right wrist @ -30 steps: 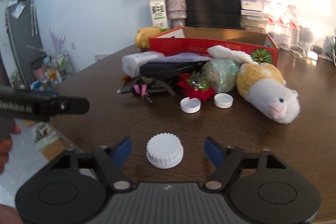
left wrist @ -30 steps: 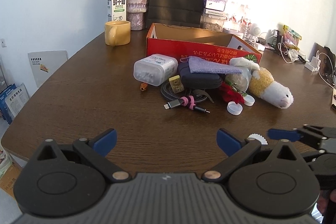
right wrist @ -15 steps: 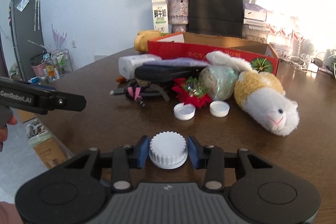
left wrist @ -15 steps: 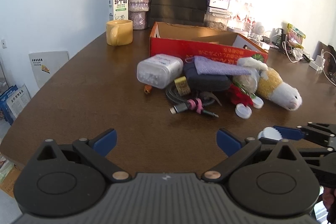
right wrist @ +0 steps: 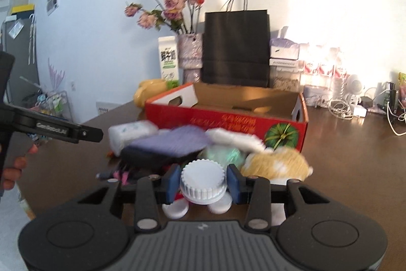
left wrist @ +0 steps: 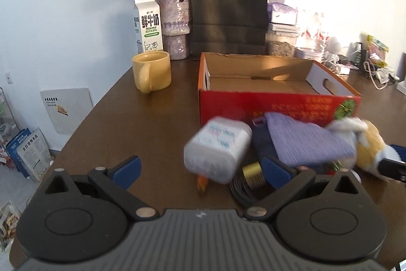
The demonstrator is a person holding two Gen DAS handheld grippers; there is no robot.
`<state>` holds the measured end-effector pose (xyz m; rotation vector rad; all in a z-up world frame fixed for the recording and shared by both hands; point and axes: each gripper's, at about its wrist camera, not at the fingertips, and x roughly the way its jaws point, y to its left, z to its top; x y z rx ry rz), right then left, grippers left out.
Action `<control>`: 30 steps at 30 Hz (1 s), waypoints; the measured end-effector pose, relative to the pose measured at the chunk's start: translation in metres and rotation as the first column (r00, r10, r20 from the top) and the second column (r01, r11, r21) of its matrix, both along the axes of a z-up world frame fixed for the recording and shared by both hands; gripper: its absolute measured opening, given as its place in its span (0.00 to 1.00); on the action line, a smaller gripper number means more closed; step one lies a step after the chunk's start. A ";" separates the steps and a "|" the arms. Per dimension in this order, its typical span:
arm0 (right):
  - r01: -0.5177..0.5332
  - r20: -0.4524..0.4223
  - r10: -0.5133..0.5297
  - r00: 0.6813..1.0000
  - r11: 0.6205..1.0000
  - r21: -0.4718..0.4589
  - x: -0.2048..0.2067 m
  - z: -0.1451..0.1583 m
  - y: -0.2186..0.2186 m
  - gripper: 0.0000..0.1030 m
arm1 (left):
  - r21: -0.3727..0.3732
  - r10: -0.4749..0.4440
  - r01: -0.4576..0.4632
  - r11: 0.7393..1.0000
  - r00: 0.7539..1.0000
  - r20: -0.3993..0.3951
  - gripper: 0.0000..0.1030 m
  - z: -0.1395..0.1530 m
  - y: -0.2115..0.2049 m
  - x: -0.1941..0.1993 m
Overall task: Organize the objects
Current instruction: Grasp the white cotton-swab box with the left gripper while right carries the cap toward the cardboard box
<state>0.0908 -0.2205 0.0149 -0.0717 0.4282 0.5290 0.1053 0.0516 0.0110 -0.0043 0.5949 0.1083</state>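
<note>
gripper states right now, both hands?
Left gripper: open, holding nothing.
Right gripper: shut on the white ribbed cap.

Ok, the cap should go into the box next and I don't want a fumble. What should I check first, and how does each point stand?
1. Right tool shut on the white ribbed cap: ok.
2. Cap lifted off the table: ok.
3. Red cardboard box open on top: ok.
4. Free floor inside the box: ok, nothing seen inside.
5. Left tool open and holding nothing: ok.
6. Grip firm enough: cannot tell.
</note>
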 end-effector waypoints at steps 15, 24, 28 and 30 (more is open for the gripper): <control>0.014 -0.008 -0.014 1.000 1.000 0.012 0.067 0.016 -0.001 0.38 | 0.019 -0.086 0.092 0.996 0.975 -0.207 0.86 -0.036 0.000 0.101; 0.008 -0.006 -0.008 1.000 1.000 0.006 0.090 0.025 0.002 0.38 | -0.053 -0.096 0.087 0.995 0.978 -0.186 0.64 -0.036 0.007 0.099; 0.009 0.002 -0.009 1.000 1.000 -0.004 0.100 0.031 0.004 0.38 | -0.070 -0.083 0.074 0.995 0.987 -0.136 0.64 -0.021 0.009 0.091; 0.015 0.009 -0.015 1.000 1.000 -0.011 0.105 0.035 0.005 0.38 | -0.075 -0.089 0.082 0.994 0.992 -0.095 0.64 -0.008 0.009 0.085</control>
